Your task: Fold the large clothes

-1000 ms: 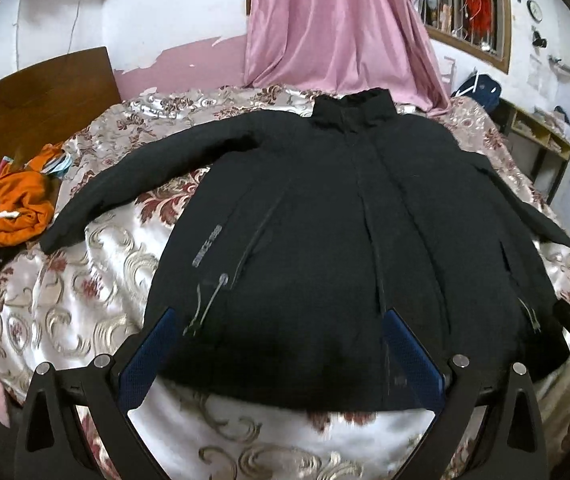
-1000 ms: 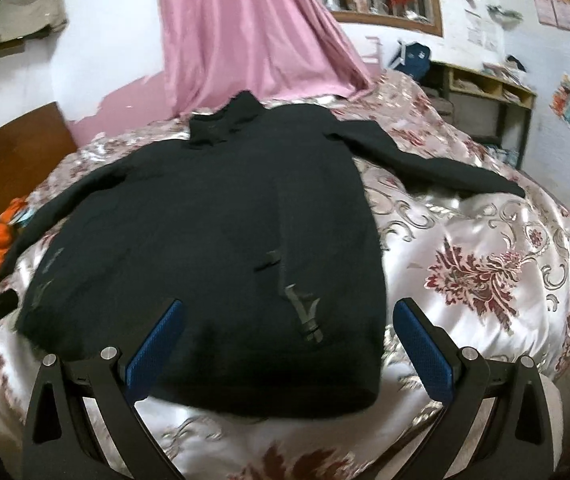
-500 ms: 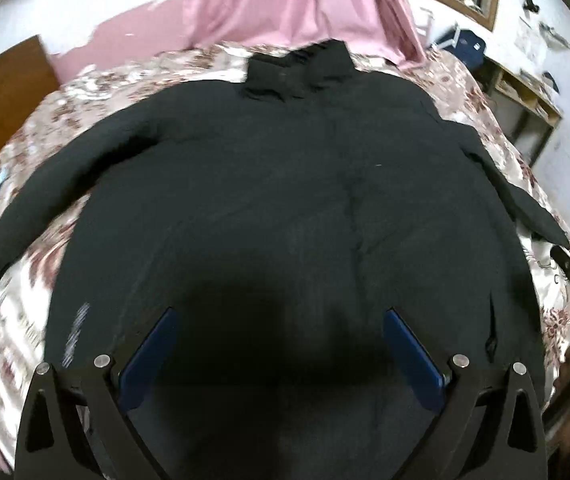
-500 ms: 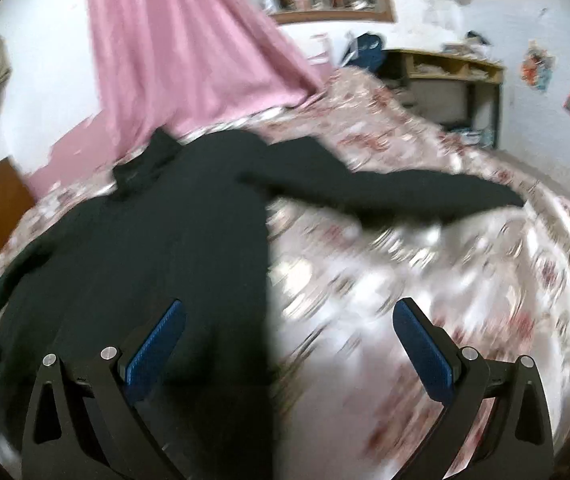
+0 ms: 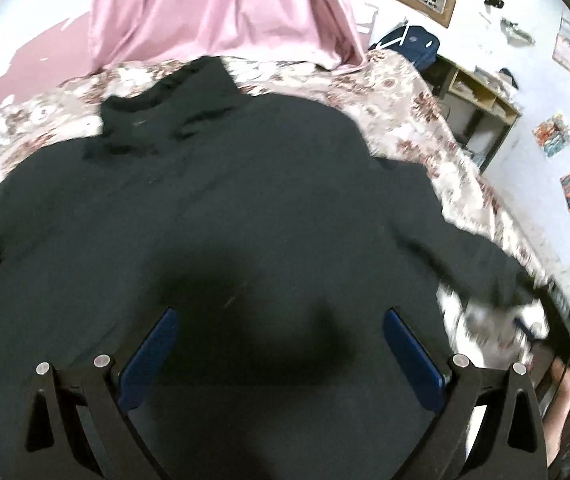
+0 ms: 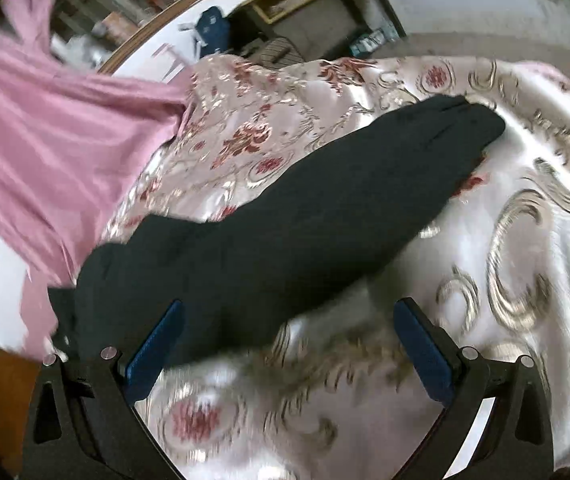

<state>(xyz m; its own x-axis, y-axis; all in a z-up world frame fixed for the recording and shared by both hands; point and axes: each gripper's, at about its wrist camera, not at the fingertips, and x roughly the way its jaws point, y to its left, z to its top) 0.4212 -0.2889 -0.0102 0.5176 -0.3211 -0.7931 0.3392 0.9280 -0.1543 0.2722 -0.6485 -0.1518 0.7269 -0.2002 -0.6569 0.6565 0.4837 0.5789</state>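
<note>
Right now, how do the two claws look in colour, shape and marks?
The left claw and the right claw look alike: black frames with triangular cut-outs and small silver screw heads. Each has two long flat fingers lined with textured blue pads. No cables or printed marks show.

My left wrist camera is looking forward and down, close over the black padded jacket (image 5: 245, 220), toward the pink curtain (image 5: 221, 4). My right wrist camera is tilting over its outstretched sleeve (image 6: 305, 216); both are sharing the floral satin bedspread (image 6: 525, 208).
</note>
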